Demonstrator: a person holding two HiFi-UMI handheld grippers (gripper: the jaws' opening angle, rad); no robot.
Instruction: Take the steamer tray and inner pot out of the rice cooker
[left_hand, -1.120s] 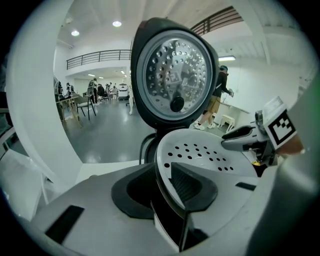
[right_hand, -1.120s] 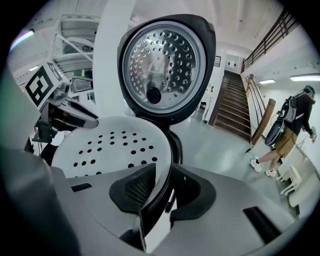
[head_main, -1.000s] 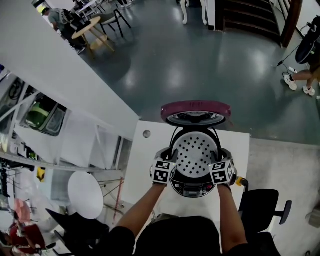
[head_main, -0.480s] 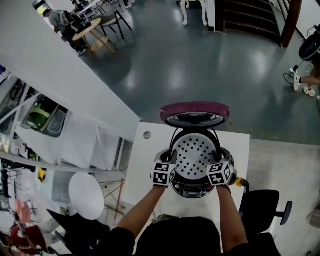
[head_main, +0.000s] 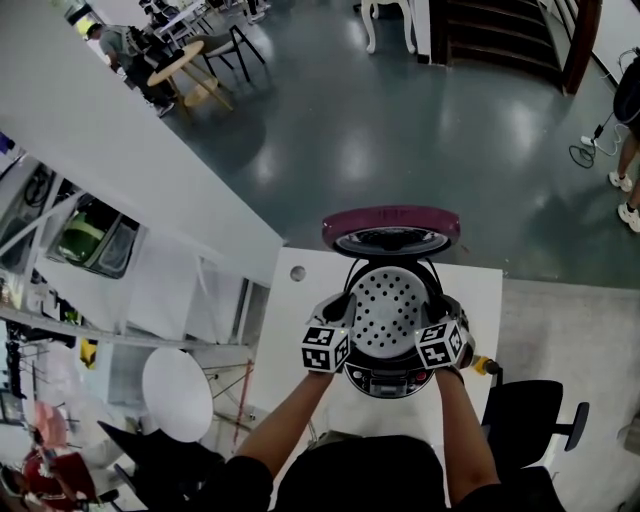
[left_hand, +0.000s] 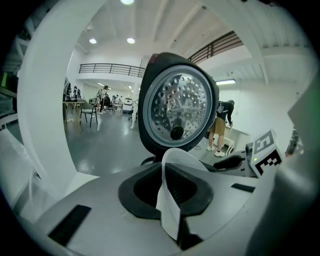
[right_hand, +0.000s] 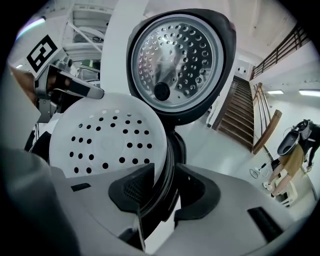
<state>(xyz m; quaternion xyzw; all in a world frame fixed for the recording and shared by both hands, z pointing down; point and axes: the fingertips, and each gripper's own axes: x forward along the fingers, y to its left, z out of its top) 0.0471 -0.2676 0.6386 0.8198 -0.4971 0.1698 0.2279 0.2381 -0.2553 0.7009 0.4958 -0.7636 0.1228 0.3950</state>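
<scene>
- Rice cooker (head_main: 388, 378) stands on the white tabletop (head_main: 300, 325), near edge toward me. Its maroon lid (head_main: 391, 218) is swung up at the far side.
- The perforated white steamer tray (right_hand: 107, 140) sits in the cooker's mouth, above the dark rim of the inner pot (right_hand: 170, 162).
- Left hand-held gripper (left_hand: 169, 186): I see the jaws, which have just been closing, nearly pressed together. They pinch the thin white edge on the tray's left side.
- Right hand-held gripper (right_hand: 162, 192): jaws about half apart, clamped over the tray's right edge with the pot's dark rim beside it. The left pad lies against the tray.
- Both marker cubes flank the tray, left and right.
</scene>
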